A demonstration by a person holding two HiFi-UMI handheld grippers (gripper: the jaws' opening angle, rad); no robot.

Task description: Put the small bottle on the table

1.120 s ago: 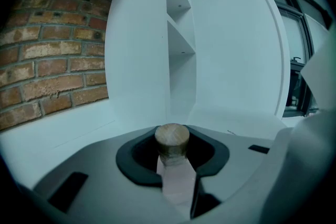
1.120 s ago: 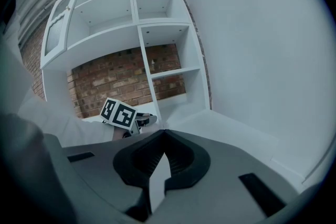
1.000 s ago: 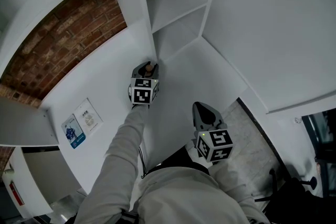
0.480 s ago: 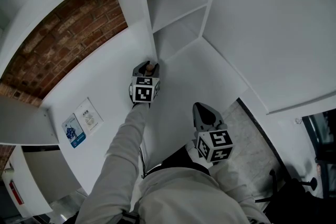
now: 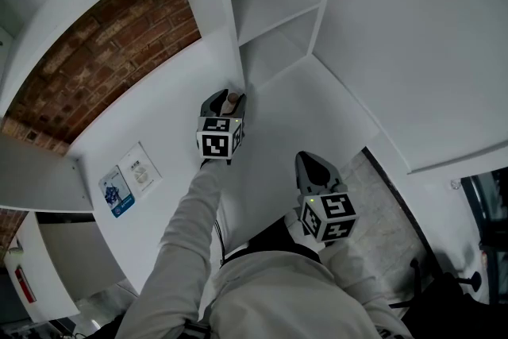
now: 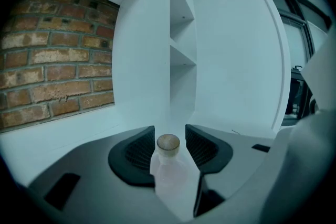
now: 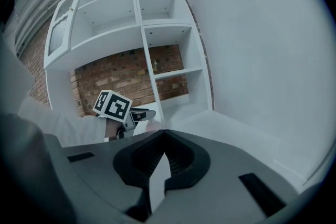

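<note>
The small clear bottle [image 6: 170, 173] with a brown cork top [image 5: 231, 101] stands upright on the white table [image 5: 305, 111], close to the shelf unit's upright. My left gripper [image 5: 228, 96] is around it and its jaws are opening. In the left gripper view the bottle sits between the dark pads [image 6: 137, 152], and a gap shows on each side of its neck. My right gripper [image 5: 313, 163] hangs lower and nearer to me, over the table's edge. Its jaws meet at the tips [image 7: 164, 132] with nothing between them. The left gripper [image 7: 137, 114] also shows in the right gripper view.
A white shelf unit [image 5: 274, 8] rises at the table's back, next to a brick wall [image 5: 103, 52]. A plain white wall [image 5: 413, 36] closes the right side. Two leaflets [image 5: 127, 180] hang on a white panel at the left. Speckled floor [image 5: 373, 206] lies below the table's edge.
The left gripper's jaws have spread around the bottle, and more of its top shows. Both grippers stay almost where they were; the head view has shifted slightly.
</note>
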